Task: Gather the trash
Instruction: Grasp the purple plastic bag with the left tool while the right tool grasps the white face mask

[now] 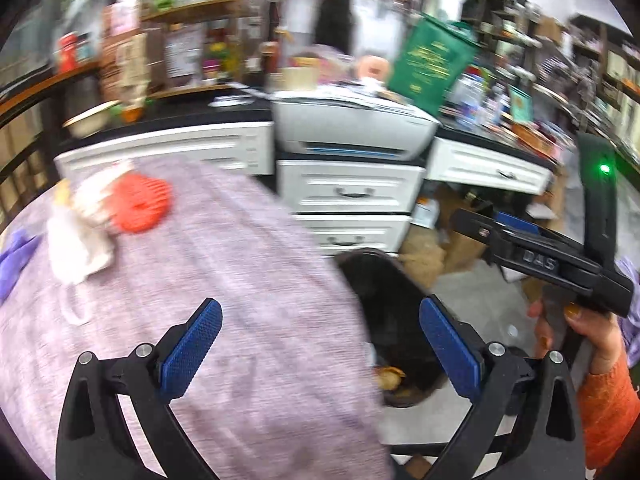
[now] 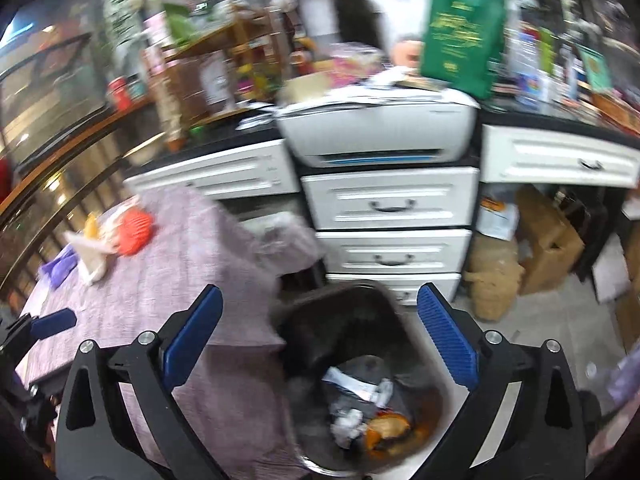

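While both ribbed blue tongs, left (image 1: 320,342) and right (image 2: 318,328), gape empty, crumpled paper fills the dark bin (image 2: 340,320).

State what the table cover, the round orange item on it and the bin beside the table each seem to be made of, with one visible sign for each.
Table cover: woven cloth, matte mauve; heathered texture, and it drapes over the edge.
Orange item: likely moulded plastic or silicone; ribbed, uniform colour, though blurred.
Bin: probably hard dark plastic; smooth rigid walls with a rounded rim.
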Tool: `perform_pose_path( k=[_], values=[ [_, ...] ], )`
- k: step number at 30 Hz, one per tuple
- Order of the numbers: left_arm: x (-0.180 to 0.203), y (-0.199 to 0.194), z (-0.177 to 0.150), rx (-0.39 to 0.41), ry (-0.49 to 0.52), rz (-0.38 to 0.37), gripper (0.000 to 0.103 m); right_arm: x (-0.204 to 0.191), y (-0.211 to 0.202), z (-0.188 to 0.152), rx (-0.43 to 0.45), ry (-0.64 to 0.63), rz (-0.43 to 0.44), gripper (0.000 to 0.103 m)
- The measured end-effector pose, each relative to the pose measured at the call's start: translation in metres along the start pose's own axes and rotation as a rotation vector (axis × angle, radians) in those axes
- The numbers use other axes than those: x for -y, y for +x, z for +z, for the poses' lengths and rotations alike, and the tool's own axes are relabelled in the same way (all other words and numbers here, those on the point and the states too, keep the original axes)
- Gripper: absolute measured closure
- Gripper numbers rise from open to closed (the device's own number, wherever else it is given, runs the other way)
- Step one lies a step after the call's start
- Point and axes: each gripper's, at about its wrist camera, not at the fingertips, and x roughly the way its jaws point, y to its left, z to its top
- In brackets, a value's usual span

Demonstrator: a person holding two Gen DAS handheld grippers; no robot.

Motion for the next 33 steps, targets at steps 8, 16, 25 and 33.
perform_pose_path(
  k=[8,16,25,33],
  values=[
    [-0.100,-0.029,-0.026,-0.017,-0.173,0.188,0.005,-0.097,0.027,0.003,-0.057,-0.156,0.190,0.006],
    [-0.180,-0.050,-0.048,-0.038,-0.291,0.311,0.005,-0.196,0.063,0.007,-0.133,-0.326,0.375,0.006],
    [-0.256,-0.063,-0.039,-0.002,-0.399,0.463,0.005,-0.307,0.111,0.036,-0.096,-0.546,0.425,0.028],
    [-0.334,-0.050,-0.015,-0.004,-0.463,0.651,0.005,-0.344,0.151,0.034,-0.125,-0.678,0.367,0.095]
  ],
)
